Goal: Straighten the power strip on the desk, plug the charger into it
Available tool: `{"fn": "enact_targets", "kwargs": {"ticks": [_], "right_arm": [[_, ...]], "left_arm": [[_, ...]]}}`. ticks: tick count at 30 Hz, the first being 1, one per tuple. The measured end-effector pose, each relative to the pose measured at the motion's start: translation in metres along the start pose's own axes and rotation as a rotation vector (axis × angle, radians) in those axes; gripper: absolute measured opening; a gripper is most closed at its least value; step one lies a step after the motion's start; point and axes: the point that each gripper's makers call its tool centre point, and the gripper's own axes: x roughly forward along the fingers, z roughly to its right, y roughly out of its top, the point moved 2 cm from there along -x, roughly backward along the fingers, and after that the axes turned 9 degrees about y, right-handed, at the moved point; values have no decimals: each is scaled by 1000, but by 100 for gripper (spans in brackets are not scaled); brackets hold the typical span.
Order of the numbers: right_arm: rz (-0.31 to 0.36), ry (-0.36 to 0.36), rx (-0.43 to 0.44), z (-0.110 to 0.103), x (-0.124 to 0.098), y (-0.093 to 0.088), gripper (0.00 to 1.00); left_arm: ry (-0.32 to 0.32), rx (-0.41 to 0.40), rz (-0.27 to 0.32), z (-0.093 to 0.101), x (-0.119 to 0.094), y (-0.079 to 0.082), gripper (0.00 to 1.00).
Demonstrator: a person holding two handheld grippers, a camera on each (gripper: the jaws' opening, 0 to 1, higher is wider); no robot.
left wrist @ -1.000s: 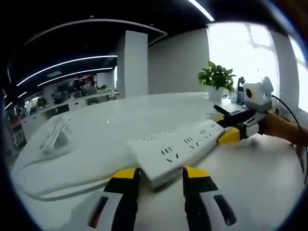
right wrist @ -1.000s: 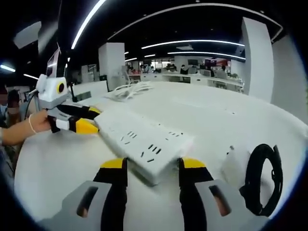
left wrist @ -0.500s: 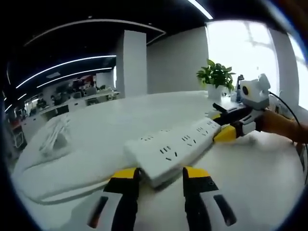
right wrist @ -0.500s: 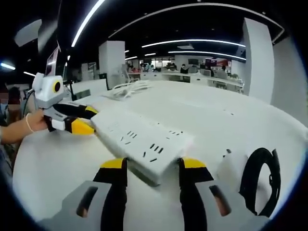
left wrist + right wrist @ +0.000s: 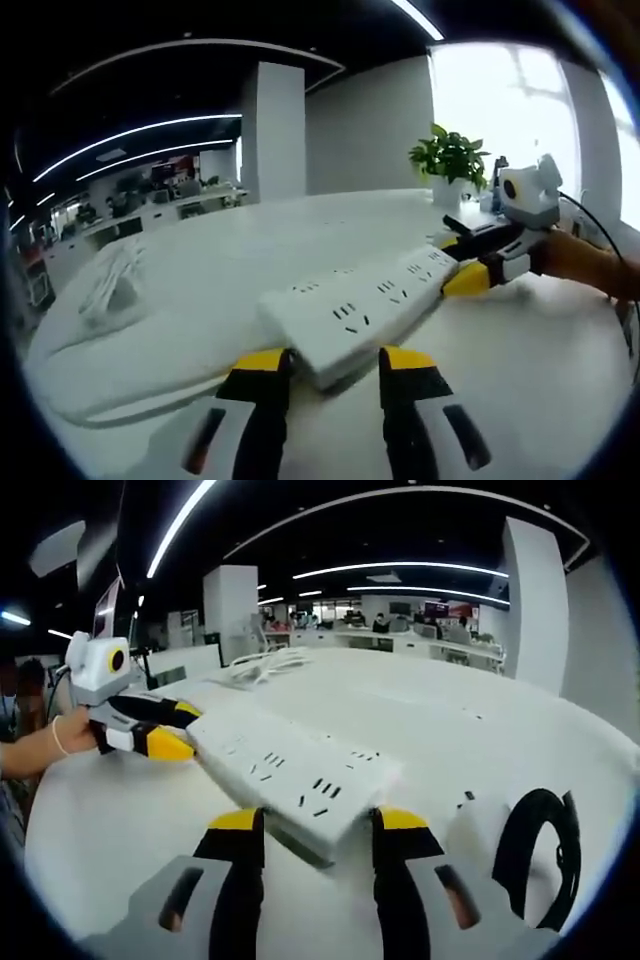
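A long white power strip [image 5: 360, 315] hangs just above the white desk [image 5: 200, 260], held at both ends. In the left gripper view my left gripper [image 5: 333, 362] is shut on its near end, and my right gripper [image 5: 478, 268] clamps the far end at the right. The right gripper view shows the same strip [image 5: 290, 775] from the other end. There my right gripper [image 5: 318, 822] grips the near end and the left gripper [image 5: 168, 728] holds the far end. A white charger [image 5: 468, 822] lies on the desk to the right, beside its coiled black cable [image 5: 535, 845].
A bundle of white cable [image 5: 115, 285] lies at the far left of the desk, and it appears again [image 5: 265, 665] behind the strip. A potted plant [image 5: 450, 160] and small items stand at the desk's far edge. A person's hand [image 5: 45, 745] holds the left gripper.
The strip has shifted and turned slightly with both grippers still clamped on it. Both views have drifted a little with the hands.
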Motion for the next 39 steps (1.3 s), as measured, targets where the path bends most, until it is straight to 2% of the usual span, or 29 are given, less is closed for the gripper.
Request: {"fn": "enact_targets", "kwargs": {"ticks": [32, 36, 39], "right_arm": [[13, -31, 15, 4, -1, 0, 42], [31, -25, 22, 4, -1, 0, 43], [45, -24, 35, 4, -1, 1, 43]], "left_arm": [[-13, 3, -1, 1, 5, 2, 35], [-13, 85, 7, 3, 4, -1, 38], [0, 100, 15, 4, 3, 1, 45]]}}
